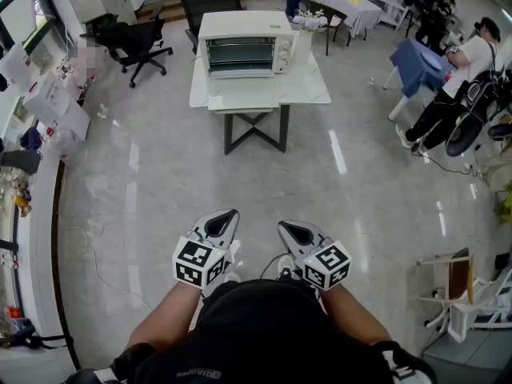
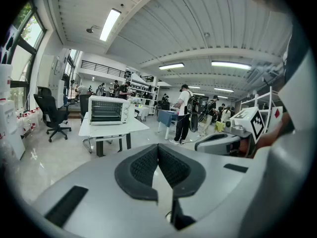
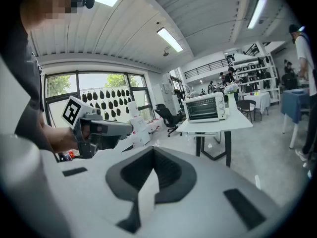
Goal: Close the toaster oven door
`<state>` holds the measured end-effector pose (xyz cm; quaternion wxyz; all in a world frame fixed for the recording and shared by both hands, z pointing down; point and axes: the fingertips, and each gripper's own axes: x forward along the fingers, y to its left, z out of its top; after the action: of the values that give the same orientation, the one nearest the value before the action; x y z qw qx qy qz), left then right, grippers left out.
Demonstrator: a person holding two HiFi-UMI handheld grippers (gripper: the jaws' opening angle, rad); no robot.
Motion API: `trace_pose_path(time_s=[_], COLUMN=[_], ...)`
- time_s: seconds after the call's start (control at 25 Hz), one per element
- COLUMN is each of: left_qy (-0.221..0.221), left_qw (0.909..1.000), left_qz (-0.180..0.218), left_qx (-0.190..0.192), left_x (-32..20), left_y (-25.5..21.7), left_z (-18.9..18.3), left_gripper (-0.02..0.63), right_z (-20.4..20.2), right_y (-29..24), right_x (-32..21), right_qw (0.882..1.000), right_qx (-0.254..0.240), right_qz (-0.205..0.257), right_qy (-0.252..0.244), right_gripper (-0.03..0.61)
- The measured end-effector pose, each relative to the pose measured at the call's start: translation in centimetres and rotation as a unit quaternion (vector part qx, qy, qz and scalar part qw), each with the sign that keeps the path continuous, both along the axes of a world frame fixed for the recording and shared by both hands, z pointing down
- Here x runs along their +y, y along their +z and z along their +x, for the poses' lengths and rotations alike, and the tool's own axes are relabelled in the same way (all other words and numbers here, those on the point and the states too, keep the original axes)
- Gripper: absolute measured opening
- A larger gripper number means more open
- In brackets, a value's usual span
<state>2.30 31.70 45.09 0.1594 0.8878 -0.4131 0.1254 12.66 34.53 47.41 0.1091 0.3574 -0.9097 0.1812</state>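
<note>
A white toaster oven (image 1: 244,45) stands on a white table (image 1: 308,86) far ahead across the floor. Its door (image 1: 244,94) hangs open, folded down flat over the table's front. The oven also shows small in the left gripper view (image 2: 108,109) and in the right gripper view (image 3: 204,107). Both grippers are held close to the person's body, well away from the table. My left gripper (image 1: 226,214) (image 2: 158,147) is shut with nothing in it. Beside it, my right gripper (image 1: 288,229) (image 3: 153,151) is also shut and holds nothing.
Black office chairs (image 1: 136,42) stand behind and left of the table. A person in a white shirt (image 1: 464,70) stands at the right by a blue-covered table (image 1: 416,62). Shelves and boxes (image 1: 48,102) line the left wall. A white folding chair (image 1: 464,298) stands at lower right.
</note>
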Motion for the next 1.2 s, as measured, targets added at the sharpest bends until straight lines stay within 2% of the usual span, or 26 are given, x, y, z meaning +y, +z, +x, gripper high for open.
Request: trace_pose_path(time_s=[0.44, 0.56, 0.72, 1.2], left_qy=[0.010, 0.010, 0.010, 0.011], left_qw=[0.9999, 0.9999, 0.9999, 0.9996], left_qz=[0.000, 0.005, 0.009, 0.017], left_qx=[-0.011, -0.011, -0.010, -0.018], left_x=[0.6, 0.7, 0.8, 2.2], left_y=[0.2, 0.1, 0.0, 0.3], left_z=[0.3, -0.2, -1.3, -7.3], left_gripper=[0.003, 0.003, 0.003, 0.003], right_z=[-0.5, -0.7, -1.3, -6.6], right_y=[0.0, 0.0, -0.2, -0.3], right_x=[0.4, 0.2, 0.2, 2.1], right_qw=[1.000, 1.000, 0.999, 0.999], right_qx=[0.001, -0.013, -0.030, -0.027], right_qz=[0.001, -0.002, -0.007, -0.005], right_qy=[-0.006, 0.005, 0.020, 0.033], right_gripper=[0.002, 0.002, 0.002, 0.002])
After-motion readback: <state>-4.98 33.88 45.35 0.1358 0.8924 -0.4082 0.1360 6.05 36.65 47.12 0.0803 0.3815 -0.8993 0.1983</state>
